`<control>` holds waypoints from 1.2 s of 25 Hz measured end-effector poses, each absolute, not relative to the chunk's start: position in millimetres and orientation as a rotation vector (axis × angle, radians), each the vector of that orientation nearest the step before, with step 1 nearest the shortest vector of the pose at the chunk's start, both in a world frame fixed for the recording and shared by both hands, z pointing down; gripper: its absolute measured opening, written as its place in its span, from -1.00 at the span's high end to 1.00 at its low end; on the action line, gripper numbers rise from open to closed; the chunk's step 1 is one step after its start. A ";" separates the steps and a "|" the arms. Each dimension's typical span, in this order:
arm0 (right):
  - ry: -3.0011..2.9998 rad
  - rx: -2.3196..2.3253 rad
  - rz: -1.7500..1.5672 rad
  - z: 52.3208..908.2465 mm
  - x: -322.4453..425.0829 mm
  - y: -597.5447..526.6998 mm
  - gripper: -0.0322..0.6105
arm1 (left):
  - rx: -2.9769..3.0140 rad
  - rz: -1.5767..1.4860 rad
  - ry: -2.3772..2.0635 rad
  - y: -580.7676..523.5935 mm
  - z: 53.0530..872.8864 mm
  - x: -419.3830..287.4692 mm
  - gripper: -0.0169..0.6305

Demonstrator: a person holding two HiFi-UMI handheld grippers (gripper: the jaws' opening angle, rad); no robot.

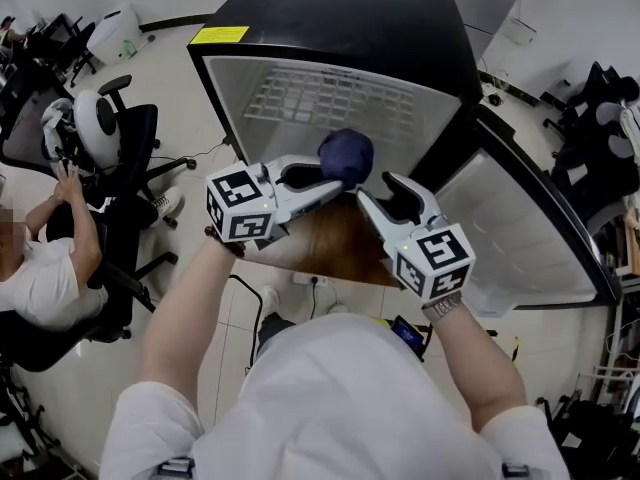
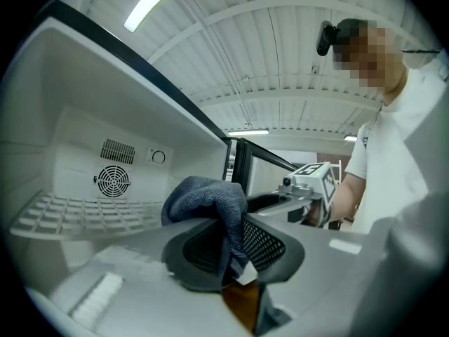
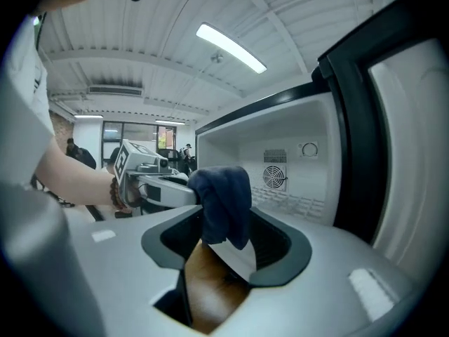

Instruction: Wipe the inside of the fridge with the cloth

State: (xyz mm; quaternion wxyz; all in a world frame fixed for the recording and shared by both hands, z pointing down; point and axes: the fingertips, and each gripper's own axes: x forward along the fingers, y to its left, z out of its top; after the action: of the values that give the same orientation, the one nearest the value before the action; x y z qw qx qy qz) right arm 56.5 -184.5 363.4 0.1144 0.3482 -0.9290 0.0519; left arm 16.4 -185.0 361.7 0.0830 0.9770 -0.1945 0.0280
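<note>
Bright, even light from ceiling tubes (image 2: pixel 151 2); white fridge walls (image 2: pixel 77 139) bounce it, shadows soft. My gripper cams: heavy fisheye, black corners, close-up foreground blurry. Head cam sharp, edges bent.

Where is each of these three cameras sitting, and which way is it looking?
Head view: on the person's head, looking steeply down at the open fridge; both forearms, left gripper and right gripper show.
Left gripper view: on the left gripper, looking along its jaws, shut on the cloth, into the fridge; the person's shirt shows.
Right gripper view: on the right gripper, looking between its open jaws at the fridge; the left forearm shows.
Shared: both gripper views show the cloth and the fridge's fan.
</note>
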 end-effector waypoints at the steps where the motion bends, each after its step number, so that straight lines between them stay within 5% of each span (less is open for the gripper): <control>1: -2.742 0.981 0.164 363.2 51.0 -184.4 0.23 | 2.914 0.082 -0.557 -180.7 362.2 11.0 0.71; 12: -2.899 0.385 0.233 358.8 -17.3 -159.3 -0.07 | 2.844 0.125 -0.287 -134.3 361.2 -31.8 0.71; 22: -2.840 -0.096 0.320 370.7 -65.7 -118.2 -0.10 | 2.760 0.131 -0.094 -107.8 364.2 -62.0 0.71; 30: -2.840 -0.128 0.241 372.9 -91.5 -112.4 0.47 | 2.747 0.203 -0.169 -114.7 377.9 -85.9 0.71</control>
State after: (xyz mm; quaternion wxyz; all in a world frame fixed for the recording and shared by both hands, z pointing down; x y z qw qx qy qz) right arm -91.5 -112.4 372.9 0.1440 -0.0445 -0.9850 0.0837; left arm -85.9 -114.7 377.9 0.1897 0.9773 -0.0600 0.0723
